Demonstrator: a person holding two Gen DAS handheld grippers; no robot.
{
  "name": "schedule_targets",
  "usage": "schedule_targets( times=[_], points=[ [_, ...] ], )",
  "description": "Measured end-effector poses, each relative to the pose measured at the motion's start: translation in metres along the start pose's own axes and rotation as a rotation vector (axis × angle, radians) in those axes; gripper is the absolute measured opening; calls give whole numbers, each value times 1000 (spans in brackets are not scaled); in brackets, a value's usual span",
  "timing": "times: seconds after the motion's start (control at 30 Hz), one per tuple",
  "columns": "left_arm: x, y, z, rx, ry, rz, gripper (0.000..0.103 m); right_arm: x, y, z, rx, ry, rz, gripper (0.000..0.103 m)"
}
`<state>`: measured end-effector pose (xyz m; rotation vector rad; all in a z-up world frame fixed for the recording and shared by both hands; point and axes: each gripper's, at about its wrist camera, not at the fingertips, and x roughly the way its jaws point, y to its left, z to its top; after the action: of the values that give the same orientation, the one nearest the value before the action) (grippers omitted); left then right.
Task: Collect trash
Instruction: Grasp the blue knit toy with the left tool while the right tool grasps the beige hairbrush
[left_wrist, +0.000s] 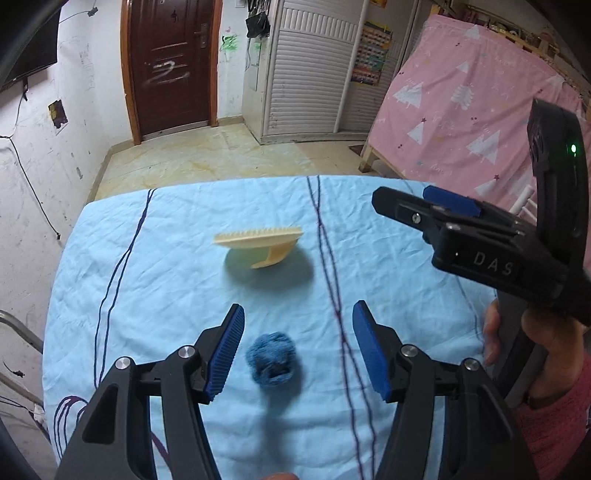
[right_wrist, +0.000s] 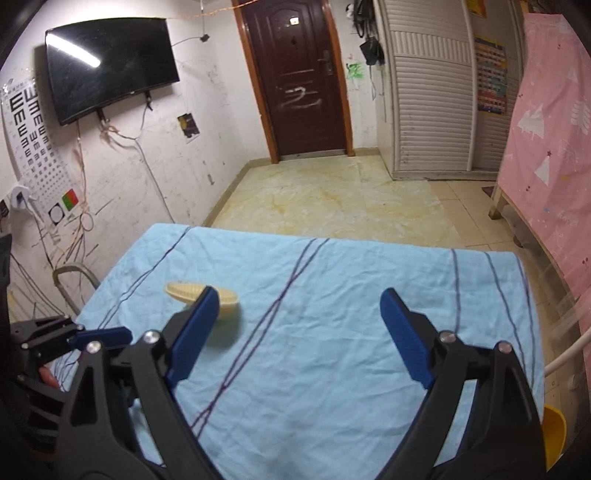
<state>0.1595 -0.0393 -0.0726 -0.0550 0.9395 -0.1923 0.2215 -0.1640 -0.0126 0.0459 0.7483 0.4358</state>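
A crumpled blue ball (left_wrist: 273, 360) lies on the light blue tablecloth (left_wrist: 166, 280), between the blue pads of my left gripper (left_wrist: 299, 350), nearer the left pad. Neither pad touches it, and the gripper is open. Farther out on the cloth sits a cream plastic scoop with a toothed edge (left_wrist: 262, 247). In the right wrist view the scoop (right_wrist: 231, 301) is partly hidden behind one finger. My right gripper (right_wrist: 301, 332) stands wide open over bare cloth with nothing between its pads. From the left wrist view the right gripper (left_wrist: 402, 197) hangs at the upper right, held by a hand in a pink sleeve.
The cloth-covered table ends at a far edge (right_wrist: 332, 240), with tiled floor beyond. A pink curtained bed frame (left_wrist: 461, 110) stands close on the right. A metal chair frame (right_wrist: 74, 273) is at the table's left, and a yellow object (right_wrist: 554, 435) sits off the near right corner.
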Motion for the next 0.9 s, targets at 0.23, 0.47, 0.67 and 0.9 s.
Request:
schedule_targets(
  times=[0.23,0.47,0.67,0.9],
  points=[
    [9,11,-13,6,37,3,49,19,24,1,-32,35,21,86],
    [20,9,-24,46,60,4,28,36,44,-1,-56,68,34,89],
    [20,15,-28,38,44,-6,20,50,63,-2,-82,95,49,90],
    [12,27,-32,7,33,-30,20,70,81,-2,-117,133,59,92]
  ],
)
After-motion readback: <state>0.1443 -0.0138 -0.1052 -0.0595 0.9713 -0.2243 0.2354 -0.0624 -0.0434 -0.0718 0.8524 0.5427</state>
